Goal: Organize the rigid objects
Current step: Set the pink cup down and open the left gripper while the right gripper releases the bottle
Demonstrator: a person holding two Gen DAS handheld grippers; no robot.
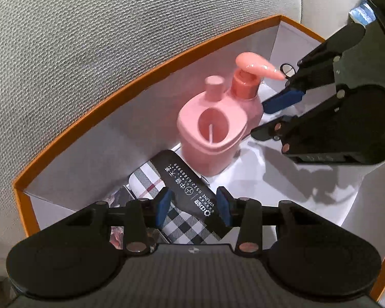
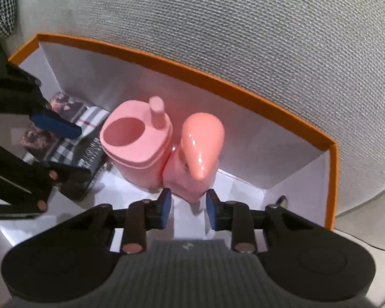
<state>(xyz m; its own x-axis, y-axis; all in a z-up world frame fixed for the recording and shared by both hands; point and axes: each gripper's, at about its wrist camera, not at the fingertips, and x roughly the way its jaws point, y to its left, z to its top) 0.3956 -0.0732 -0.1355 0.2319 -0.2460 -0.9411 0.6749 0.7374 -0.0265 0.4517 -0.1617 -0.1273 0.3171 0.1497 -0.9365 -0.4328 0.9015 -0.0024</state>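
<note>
Left wrist cam looks steeply down, close, into an orange-rimmed box (image 1: 71,125) from one end. Right wrist cam does the same from the other end. Both share the pink pump bottle (image 1: 246,87) (image 2: 192,161) & pink holder (image 1: 213,138) (image 2: 138,143).

Counts, both views:

1 open cardboard box w/ orange rim and white inside (image 2: 243,95).

2 pink plastic containers standing in it: 1 squarish pink holder w/ oval opening and short peg on top (image 2: 138,141), 1 pink pump bottle w/ glossy coral pump head (image 2: 190,177); they stand side by side, touching.

1 flat black-and-white checked case w/ black band and white print (image 1: 182,205), lying on box floor.

1 flat packet w/ dark floral print (image 2: 64,102) under/beside it; could be more than 1, can't tell.

1 small round metal ring or clasp (image 1: 288,68) near box wall.

2 black two-finger grippers w/ blue pads: left gripper (image 1: 193,205), right gripper (image 2: 188,209).
</note>
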